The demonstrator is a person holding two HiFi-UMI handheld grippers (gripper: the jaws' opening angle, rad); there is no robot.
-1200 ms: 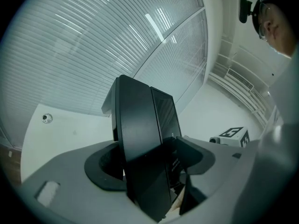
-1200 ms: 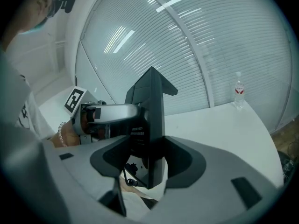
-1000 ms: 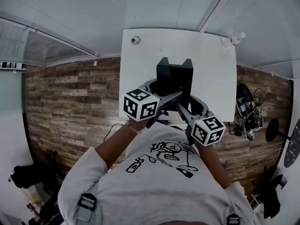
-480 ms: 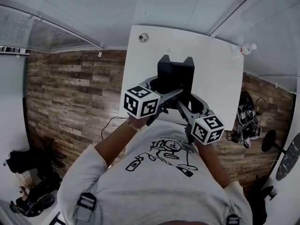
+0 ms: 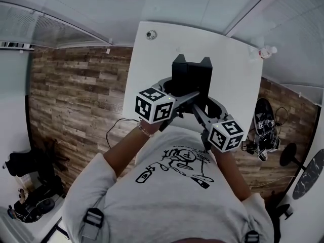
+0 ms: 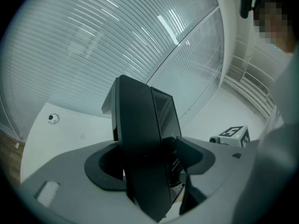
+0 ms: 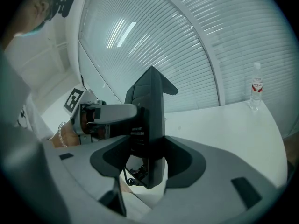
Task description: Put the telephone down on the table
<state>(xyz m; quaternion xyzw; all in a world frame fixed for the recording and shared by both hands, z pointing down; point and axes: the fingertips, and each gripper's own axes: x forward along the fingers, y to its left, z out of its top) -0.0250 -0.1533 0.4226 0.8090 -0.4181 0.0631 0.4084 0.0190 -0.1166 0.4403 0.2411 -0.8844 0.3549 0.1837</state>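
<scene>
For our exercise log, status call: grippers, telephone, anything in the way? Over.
Left gripper, right gripper: both shut on telephone. Telephone upright over table, not yet down. Bottle at far corner, well aside.

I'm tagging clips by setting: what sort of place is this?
Probably an office or lab room: a white table, blinds over glass walls, and a wood-plank floor with cabled gear.
</scene>
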